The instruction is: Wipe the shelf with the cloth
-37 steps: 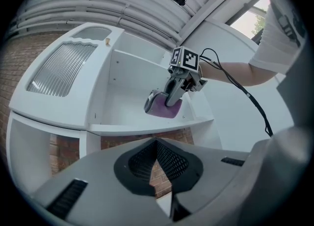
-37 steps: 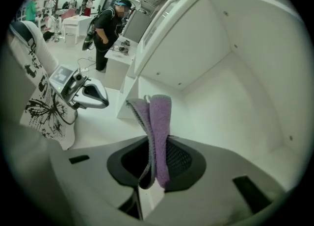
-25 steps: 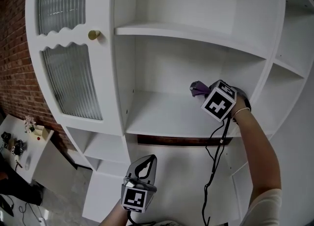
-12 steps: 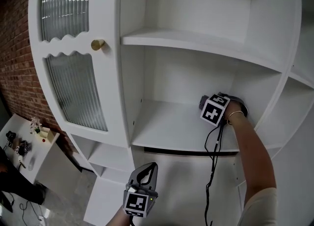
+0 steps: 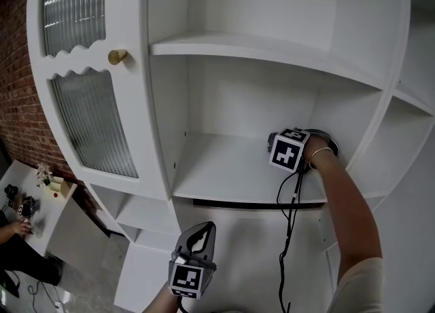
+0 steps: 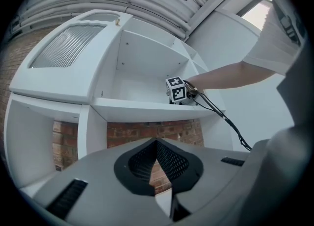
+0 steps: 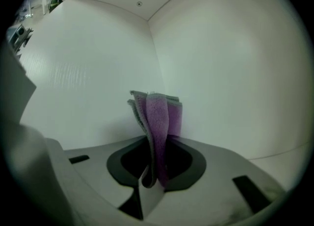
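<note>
My right gripper (image 5: pixel 275 143) is inside the white cabinet, low over the middle shelf (image 5: pixel 224 169) at its right back corner. Its jaws are shut on a folded purple cloth (image 7: pixel 159 122) that sticks out ahead of them toward the corner where the back wall meets the side wall. In the head view the cloth is hidden behind the marker cube (image 5: pixel 287 150). My left gripper (image 5: pixel 196 240) hangs below the shelf in front of the cabinet, jaws shut with nothing in them. From the left gripper view the shelf edge (image 6: pixel 147 106) and the right gripper's cube (image 6: pixel 176 88) show above.
The cabinet has a ribbed glass door (image 5: pixel 92 121) with a brass knob (image 5: pixel 117 56) at left, another shelf (image 5: pixel 258 50) above, and side compartments (image 5: pixel 401 149) at right. A black cable (image 5: pixel 285 237) hangs from the right gripper. A small white table (image 5: pixel 34 203) stands at lower left.
The right gripper with the cloth has dropped lower onto the shelf and shifted slightly left along its back. The left gripper has stayed where it was.
</note>
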Available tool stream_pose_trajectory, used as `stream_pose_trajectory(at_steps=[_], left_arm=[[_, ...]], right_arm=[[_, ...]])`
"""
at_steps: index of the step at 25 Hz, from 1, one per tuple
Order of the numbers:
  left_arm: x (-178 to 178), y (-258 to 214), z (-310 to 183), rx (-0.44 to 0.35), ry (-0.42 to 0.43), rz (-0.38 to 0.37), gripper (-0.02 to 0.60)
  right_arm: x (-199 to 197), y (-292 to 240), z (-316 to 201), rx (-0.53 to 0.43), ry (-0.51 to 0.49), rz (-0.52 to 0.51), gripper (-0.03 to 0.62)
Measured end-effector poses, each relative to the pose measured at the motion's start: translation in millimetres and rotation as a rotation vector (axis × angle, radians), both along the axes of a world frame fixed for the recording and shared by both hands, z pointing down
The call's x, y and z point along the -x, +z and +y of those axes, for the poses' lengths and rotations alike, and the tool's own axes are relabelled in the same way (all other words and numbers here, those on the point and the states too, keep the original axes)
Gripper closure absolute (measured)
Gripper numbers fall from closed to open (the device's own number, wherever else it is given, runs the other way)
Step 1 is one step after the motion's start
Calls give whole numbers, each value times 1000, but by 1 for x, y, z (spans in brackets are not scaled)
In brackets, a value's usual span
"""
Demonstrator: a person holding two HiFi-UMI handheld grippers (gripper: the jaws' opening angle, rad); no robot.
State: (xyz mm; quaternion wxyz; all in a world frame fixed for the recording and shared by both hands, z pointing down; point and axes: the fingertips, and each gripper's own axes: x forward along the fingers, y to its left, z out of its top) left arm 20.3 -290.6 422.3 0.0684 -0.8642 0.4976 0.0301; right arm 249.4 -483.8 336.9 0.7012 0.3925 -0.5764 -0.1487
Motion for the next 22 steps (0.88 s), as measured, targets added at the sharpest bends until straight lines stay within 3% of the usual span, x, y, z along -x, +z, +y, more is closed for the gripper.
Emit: stream_pose_trajectory(at_steps=[14,22], left_arm=[[-4,-12,38,-26,22,-17,569],[-16,-6,65,9,58,-16,569]], right_arm=[[19,0,85,-11,-90,-28,517],[25,1,134,-10,-120,-93,517]])
